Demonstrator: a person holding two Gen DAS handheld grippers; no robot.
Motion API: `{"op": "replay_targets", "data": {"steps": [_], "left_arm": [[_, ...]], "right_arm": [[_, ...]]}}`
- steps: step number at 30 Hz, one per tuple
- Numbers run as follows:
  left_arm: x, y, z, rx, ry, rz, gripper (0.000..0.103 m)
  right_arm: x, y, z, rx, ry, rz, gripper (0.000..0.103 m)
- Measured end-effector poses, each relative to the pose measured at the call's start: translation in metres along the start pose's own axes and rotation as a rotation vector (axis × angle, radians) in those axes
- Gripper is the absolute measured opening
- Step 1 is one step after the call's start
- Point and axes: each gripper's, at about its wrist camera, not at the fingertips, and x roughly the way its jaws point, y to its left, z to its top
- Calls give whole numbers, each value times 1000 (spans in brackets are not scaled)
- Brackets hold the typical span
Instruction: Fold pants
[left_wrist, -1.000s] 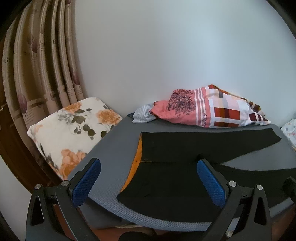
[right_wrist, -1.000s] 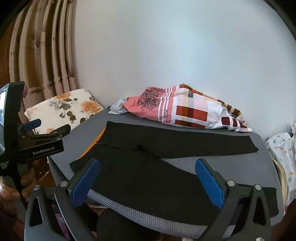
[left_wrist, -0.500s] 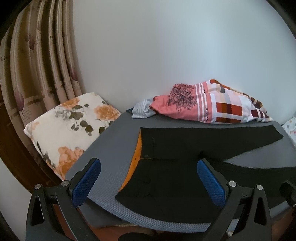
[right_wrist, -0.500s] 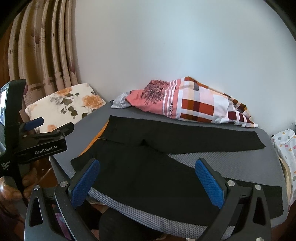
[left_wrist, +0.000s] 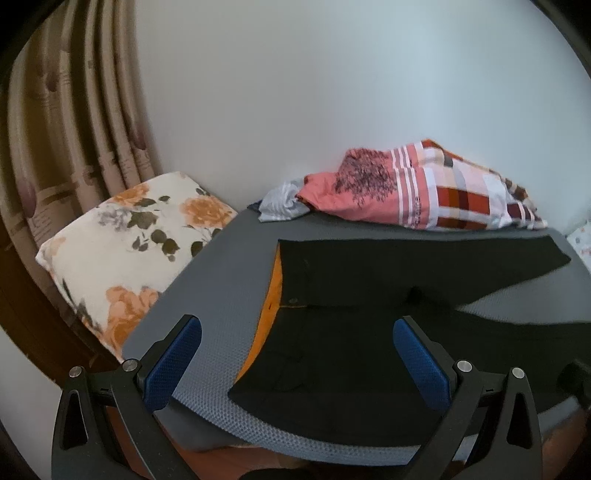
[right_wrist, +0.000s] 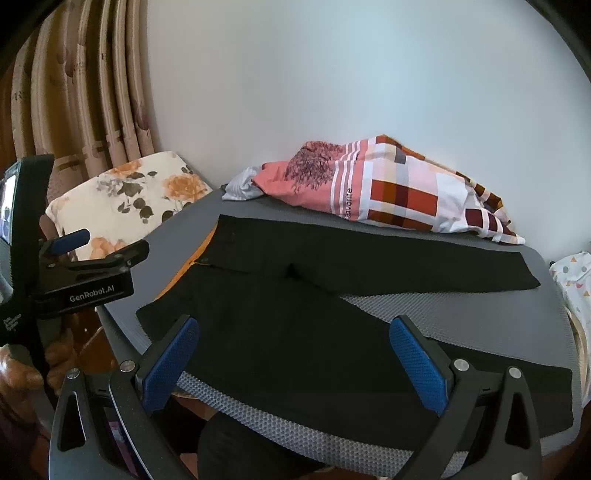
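Observation:
Black pants (left_wrist: 354, 317) (right_wrist: 295, 317) lie flat on a grey mesh mat (left_wrist: 207, 288) (right_wrist: 472, 314), legs spread in a V toward the right, waistband at the left with orange lining showing. My left gripper (left_wrist: 295, 363) hovers open over the near waist corner, nothing between its blue pads. My right gripper (right_wrist: 291, 362) hangs open above the near leg, also holding nothing. The left gripper body (right_wrist: 74, 273), held by a hand, shows at the left edge of the right wrist view.
A floral pillow (left_wrist: 129, 251) leans at the mat's left end by beige curtains (left_wrist: 81, 129). A pink and plaid bundle of cloth (right_wrist: 388, 192) lies along the white wall behind the pants. Patterned white fabric (right_wrist: 572, 280) sits past the right end.
Both grippers have edged closer and lower toward the pants, so the mat fills more of each view. The pants lie as before; both grippers stay open.

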Motion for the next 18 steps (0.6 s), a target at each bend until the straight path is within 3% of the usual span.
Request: {"op": "replay_targets", "data": {"steps": [5, 9, 12, 14, 18], "left_arm": [[50, 33, 8, -32, 75, -58, 103], [114, 74, 25, -87, 103, -102, 103], [160, 95, 38, -111, 104, -190, 103], [194, 101, 50, -112, 138, -203, 101], [267, 108, 79, -102, 130, -206, 101]], "right_arm": [[18, -6, 1, 22, 19, 12, 103], [41, -14, -1, 40, 64, 16, 103], [58, -20, -1, 51, 89, 11, 103], [69, -24, -1, 62, 108, 5, 103], [94, -32, -5, 88, 158, -7, 103]]}}
